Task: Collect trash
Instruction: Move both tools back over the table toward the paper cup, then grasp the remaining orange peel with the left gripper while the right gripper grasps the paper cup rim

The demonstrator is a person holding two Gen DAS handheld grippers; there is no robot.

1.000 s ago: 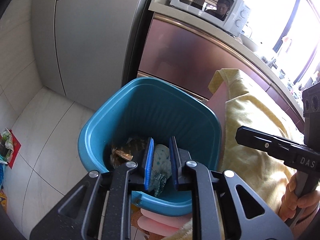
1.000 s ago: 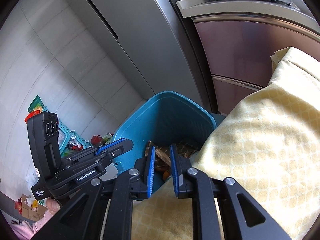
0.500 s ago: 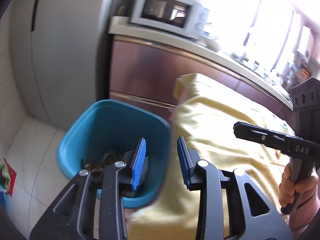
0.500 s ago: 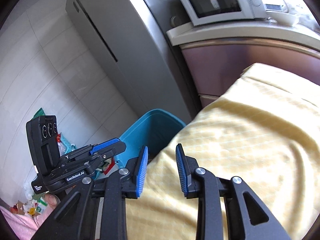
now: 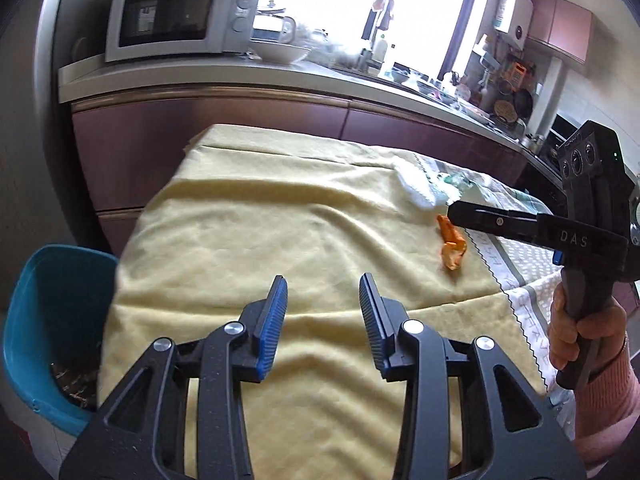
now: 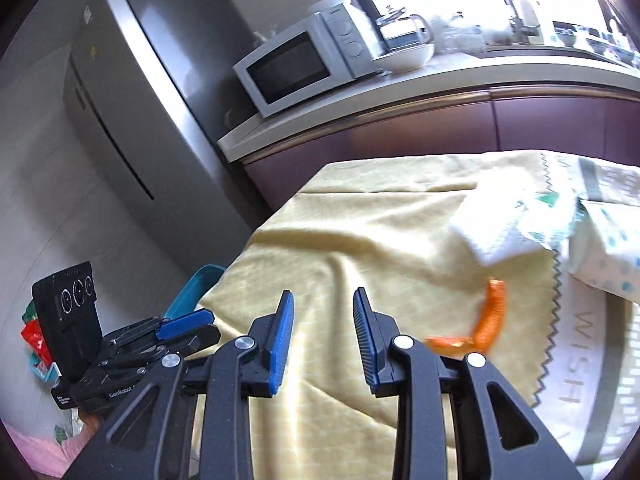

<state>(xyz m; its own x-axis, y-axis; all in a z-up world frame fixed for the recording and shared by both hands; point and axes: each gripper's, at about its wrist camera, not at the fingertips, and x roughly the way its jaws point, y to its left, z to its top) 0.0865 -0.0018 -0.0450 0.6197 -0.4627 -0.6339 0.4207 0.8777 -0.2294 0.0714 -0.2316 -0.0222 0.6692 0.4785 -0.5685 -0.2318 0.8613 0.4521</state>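
Observation:
An orange wrapper (image 5: 452, 246) (image 6: 490, 318) lies on the yellow tablecloth (image 5: 260, 220) (image 6: 360, 220). Just behind it sits a crumpled white tissue (image 5: 416, 188) (image 6: 492, 228). My left gripper (image 5: 323, 280) hovers over the near part of the cloth with its jaws opening and nothing between them. My right gripper (image 6: 324, 294) is open and holds nothing, with the wrapper to the right of its fingers. The blue bin (image 5: 48, 304) (image 6: 196, 284) stands on the floor by the table's left end, with brown scraps inside.
A white packet with a green pattern (image 6: 600, 240) lies on a grey-white towel at the table's right. Behind the table run purple cabinets and a counter with a microwave (image 5: 176, 16) (image 6: 304, 64). A grey fridge (image 6: 140, 100) stands at the left. A person's hand (image 5: 576, 328) holds the right gripper.
Both grippers swung away from above the bin to over the table, and both opened wider. The wrapper and the tissue have come into view.

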